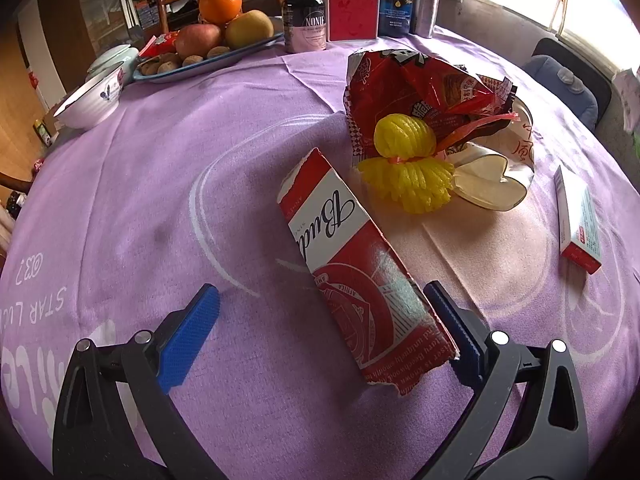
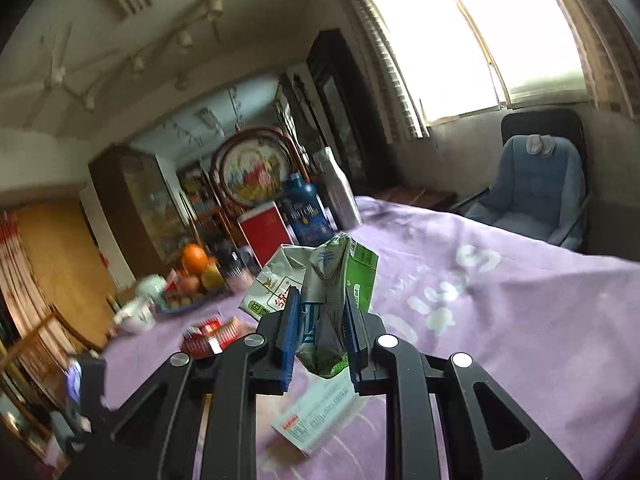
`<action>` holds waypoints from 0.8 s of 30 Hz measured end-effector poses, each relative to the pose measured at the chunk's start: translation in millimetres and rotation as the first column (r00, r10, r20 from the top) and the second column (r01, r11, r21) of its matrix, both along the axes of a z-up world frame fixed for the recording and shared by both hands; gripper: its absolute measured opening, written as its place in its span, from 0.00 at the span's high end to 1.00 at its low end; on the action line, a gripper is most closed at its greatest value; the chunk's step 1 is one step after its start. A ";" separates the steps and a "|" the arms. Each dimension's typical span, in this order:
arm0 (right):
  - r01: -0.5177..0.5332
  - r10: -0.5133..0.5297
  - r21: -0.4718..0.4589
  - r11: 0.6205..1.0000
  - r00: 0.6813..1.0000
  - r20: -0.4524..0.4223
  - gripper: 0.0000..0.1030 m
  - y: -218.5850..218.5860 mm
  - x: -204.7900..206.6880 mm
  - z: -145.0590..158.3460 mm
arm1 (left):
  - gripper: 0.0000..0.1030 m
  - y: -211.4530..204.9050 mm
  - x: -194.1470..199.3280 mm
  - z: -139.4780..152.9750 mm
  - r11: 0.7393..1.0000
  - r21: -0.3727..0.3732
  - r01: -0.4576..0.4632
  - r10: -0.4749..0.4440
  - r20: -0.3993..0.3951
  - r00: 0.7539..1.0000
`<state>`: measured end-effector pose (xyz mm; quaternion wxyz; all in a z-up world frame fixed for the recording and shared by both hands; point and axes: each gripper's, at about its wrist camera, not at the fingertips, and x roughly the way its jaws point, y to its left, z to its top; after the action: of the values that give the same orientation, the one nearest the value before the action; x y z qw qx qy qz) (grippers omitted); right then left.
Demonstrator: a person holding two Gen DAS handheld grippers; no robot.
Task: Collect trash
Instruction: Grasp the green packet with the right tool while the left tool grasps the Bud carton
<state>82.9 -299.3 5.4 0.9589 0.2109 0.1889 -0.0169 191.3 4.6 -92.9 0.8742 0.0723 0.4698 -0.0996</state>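
Only your right wrist view shows the crushed milk carton (image 2: 320, 292), pinched between the pads of your right hand-held gripper (image 2: 322, 320) and lifted above the purple-clothed counter (image 2: 500, 320). Only your left view shows your left hand-held gripper (image 1: 320, 328) spread wide around one torn red beer box (image 1: 352, 264) lying flat, with one red snack wrapper (image 1: 416, 92), one yellow net (image 1: 404, 164) and one small medicine box (image 1: 578, 224) beyond.

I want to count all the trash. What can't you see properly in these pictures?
- Right wrist view: crushed carton, its lower end hidden between the right gripper pads.
- Same view: fruit tray, blurred.
- Left wrist view: red beer carton piece, print partly torn away.
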 end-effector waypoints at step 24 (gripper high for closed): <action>0.022 -0.004 0.169 0.985 0.995 -0.104 0.13 -26.1 -2.5 -35.1 | 0.06 11.2 20.3 10.8 0.999 -0.045 -0.003 0.004 0.035 0.999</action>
<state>80.3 -325.5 -29.7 0.9262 0.2921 0.2378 -0.0178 211.6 15.9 -82.1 0.8839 0.0538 0.4520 -0.1072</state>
